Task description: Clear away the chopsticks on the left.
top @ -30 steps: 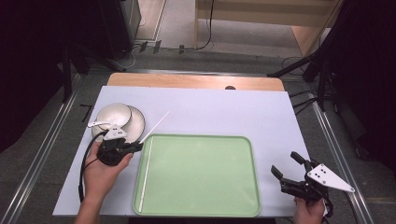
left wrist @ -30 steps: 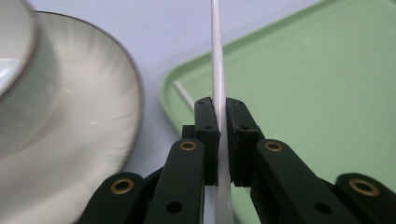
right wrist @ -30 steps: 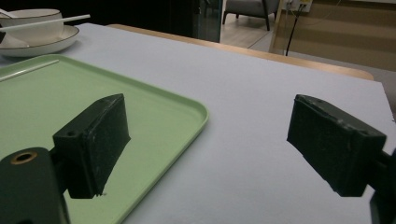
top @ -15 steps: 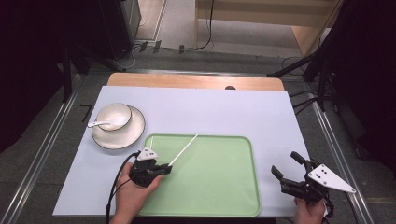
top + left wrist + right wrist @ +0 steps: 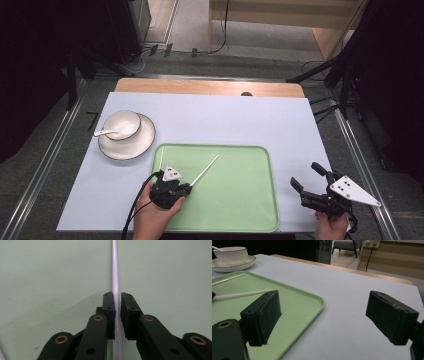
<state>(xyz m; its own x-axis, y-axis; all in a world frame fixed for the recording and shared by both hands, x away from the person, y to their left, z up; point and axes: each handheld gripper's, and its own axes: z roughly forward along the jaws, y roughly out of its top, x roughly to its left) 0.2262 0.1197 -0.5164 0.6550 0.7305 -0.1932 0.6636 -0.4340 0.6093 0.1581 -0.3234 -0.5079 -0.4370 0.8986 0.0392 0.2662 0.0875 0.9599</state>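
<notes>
A white chopstick [image 5: 205, 170] lies on the green tray [image 5: 240, 200], pointing up and to the right. My left gripper [image 5: 187, 189] sits low over its near end. In the left gripper view the chopstick [image 5: 115, 270] runs between the two pads, and the jaws have just been opening, so the left gripper [image 5: 117, 297] is slack around it and open. A second chopstick [image 5: 161, 156] rests along the tray's left rim. My right gripper [image 5: 306, 175] is held open and empty beside the tray's right edge, and in its own view the right gripper [image 5: 324, 312] is over the white mat.
A white bowl [image 5: 122, 124] with a spoon [image 5: 102, 133] stands on a saucer [image 5: 127, 147] at the left, behind the tray. The white mat [image 5: 240, 120] covers the table, with a wooden strip [image 5: 210, 87] at the far edge.
My left gripper carried the chopstick from beside the bowl rightward and down onto the tray. The stick now rests low on the tray. The right gripper has kept still.
</notes>
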